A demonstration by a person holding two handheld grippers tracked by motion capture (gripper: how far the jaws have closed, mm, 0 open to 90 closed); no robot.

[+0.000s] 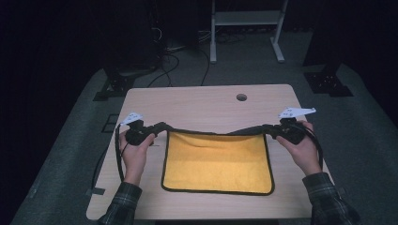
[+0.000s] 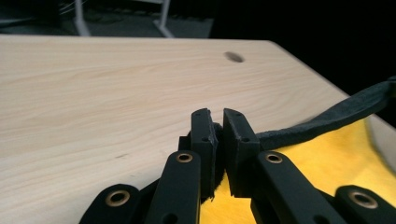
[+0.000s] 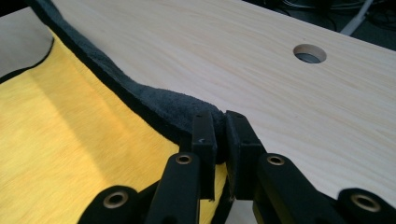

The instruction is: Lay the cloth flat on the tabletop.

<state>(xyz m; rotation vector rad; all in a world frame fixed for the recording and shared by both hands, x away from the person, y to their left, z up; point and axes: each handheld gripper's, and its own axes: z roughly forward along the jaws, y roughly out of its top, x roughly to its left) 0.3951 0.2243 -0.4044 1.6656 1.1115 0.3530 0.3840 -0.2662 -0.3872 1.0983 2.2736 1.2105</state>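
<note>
Holding the far edge of a yellow cloth (image 1: 218, 161) taut between them, two handheld grippers span the table (image 1: 206, 101) from side to side. Nearest the person, the cloth's near edge lies flat on the wood, both near corners resting. Farther on, the dark-bordered far edge lifts off the surface and sags slightly at its middle. The left gripper (image 1: 162, 125) is clamped on the far left corner, its jaws nearly together with only the dark hem (image 2: 322, 123) between them. The right gripper (image 1: 248, 131) pinches the far right corner likewise. The held edge's long axis runs left to right, each corner at its own hand, so any fold probably travels toward or away from the person. Beyond it lies bare wood and a round hole (image 1: 241, 97).
</note>
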